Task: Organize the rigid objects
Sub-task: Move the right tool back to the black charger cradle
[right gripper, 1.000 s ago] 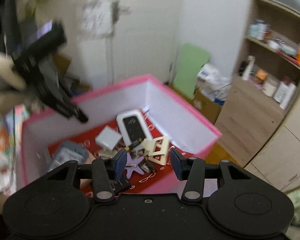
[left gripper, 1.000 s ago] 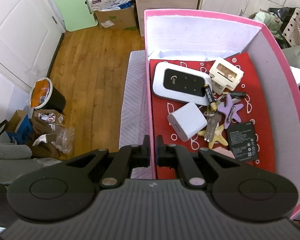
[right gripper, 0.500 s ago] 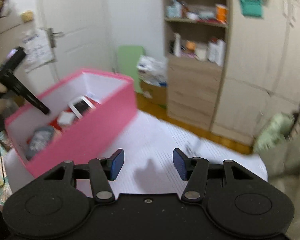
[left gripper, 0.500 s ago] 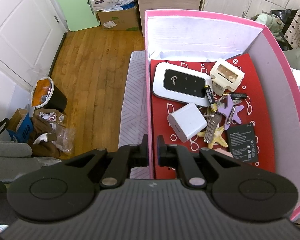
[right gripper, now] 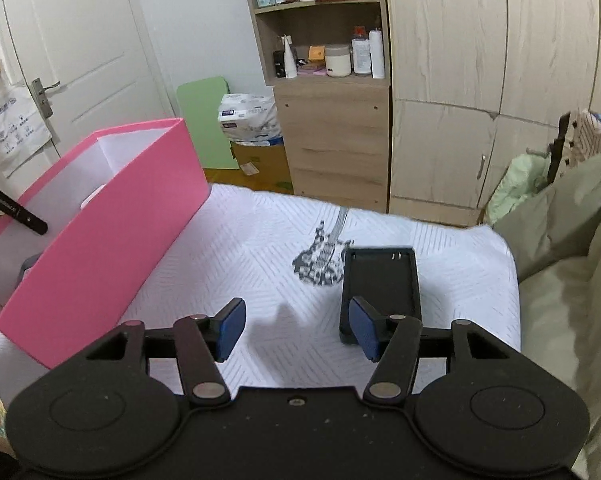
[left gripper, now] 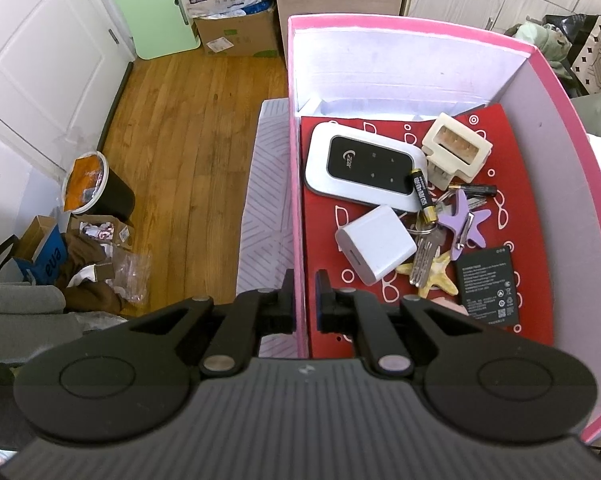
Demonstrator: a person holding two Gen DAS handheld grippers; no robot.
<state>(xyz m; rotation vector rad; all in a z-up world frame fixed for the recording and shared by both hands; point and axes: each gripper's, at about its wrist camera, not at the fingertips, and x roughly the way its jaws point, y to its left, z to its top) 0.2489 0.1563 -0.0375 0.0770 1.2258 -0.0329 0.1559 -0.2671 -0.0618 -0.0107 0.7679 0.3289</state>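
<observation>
Left hand-held gripper [left gripper: 304, 300]: I have it pinched on the near left wall of the pink box [left gripper: 294, 184], steadying it.
Right hand-held gripper [right gripper: 296, 328]: jaws wide, holding nothing, hovering over the bed [right gripper: 236, 256].
Next item: black battery charger cradle [right gripper: 380, 284] – flat on the bed near its right edge, just beyond my right fingertip, touching the guitar-shaped trinket [right gripper: 322, 256].
Look: matte black, rectangular, shallow recess, two small contacts at its far end.
Handling: I judge it light, stiff, a little slick – I'd grip across the long side walls.
Already in the box: pocket router [left gripper: 364, 168], white charger cube [left gripper: 376, 244], keys [left gripper: 424, 252], flat battery [left gripper: 488, 284].
</observation>
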